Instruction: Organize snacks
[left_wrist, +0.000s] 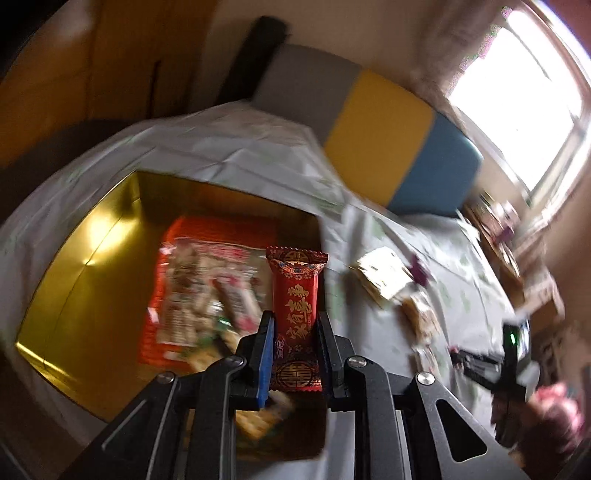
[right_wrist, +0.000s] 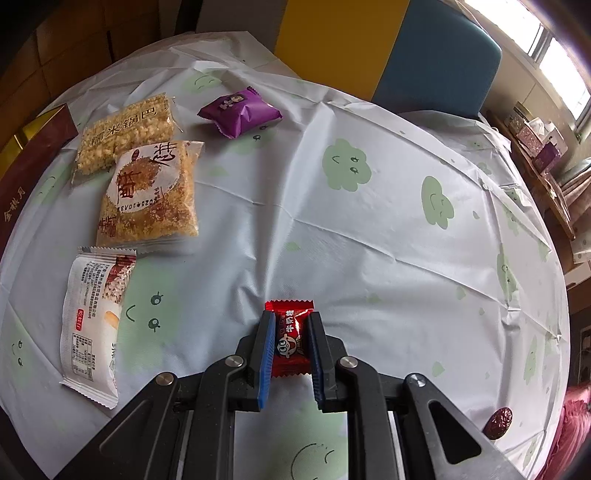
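- Snacks: the red wrapped snack (left_wrist: 295, 317) sits clamped lengthwise in the left hand-held gripper (left_wrist: 293, 325), held above the gold-lined box (left_wrist: 85, 236), where other packets (left_wrist: 207, 291) already lie.
- It looks light and crinkly; the foil is probably slippery, so pinching across the filled middle, as here, seems safer than the flat crimped ends.
- The small red candy (right_wrist: 291, 339) is gripped across its body by the right hand-held gripper (right_wrist: 290, 332), low over the table (right_wrist: 369, 229).
- Still loose on the table: two puffed-rice cakes (right_wrist: 147, 192), likely brittle, wanting a gentle squeeze at the edges.
- The white packet (right_wrist: 96, 321) and the purple pillow pack (right_wrist: 240, 110) look soft and air-filled; their sealed fins offer firmer hold.
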